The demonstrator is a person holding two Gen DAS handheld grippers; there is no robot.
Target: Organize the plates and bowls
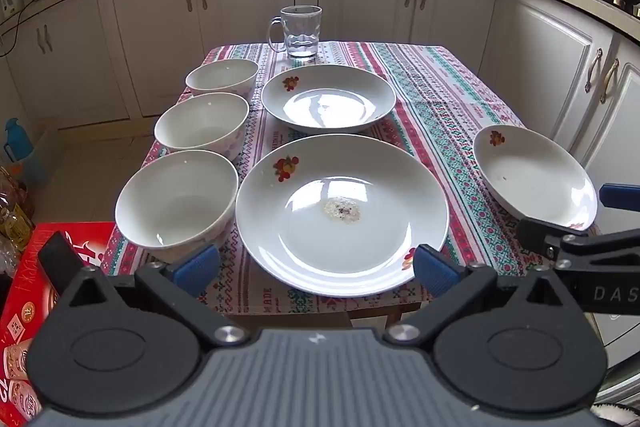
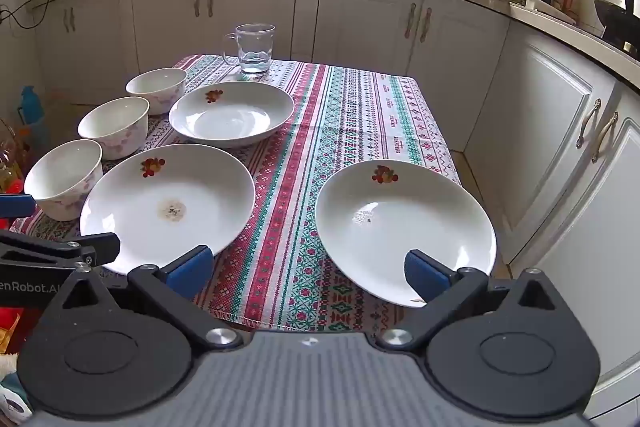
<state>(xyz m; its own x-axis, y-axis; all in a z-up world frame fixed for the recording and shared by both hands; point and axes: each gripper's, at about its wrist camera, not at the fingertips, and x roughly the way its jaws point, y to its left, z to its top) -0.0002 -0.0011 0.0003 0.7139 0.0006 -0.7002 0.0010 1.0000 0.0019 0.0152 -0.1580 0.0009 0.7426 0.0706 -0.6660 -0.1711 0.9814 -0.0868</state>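
Observation:
Three white plates with a fruit motif lie on the striped tablecloth: a near plate (image 1: 342, 213) (image 2: 168, 205) with a food stain, a far plate (image 1: 328, 97) (image 2: 232, 113), and a right plate (image 1: 534, 177) (image 2: 404, 229) at the table's right edge. Three white bowls stand in a row on the left: near (image 1: 176, 201) (image 2: 64, 177), middle (image 1: 202, 125) (image 2: 114, 125), far (image 1: 222, 79) (image 2: 157, 87). My left gripper (image 1: 316, 273) is open and empty, just short of the near plate. My right gripper (image 2: 308, 275) is open and empty, its right finger over the right plate's near rim.
A glass mug (image 1: 300, 33) (image 2: 254, 49) with a little water stands at the table's far edge. The tablecloth (image 1: 432, 99) covers a small table. White cabinets surround it. A red box (image 1: 24, 291) and bottles sit at the left, on the floor side.

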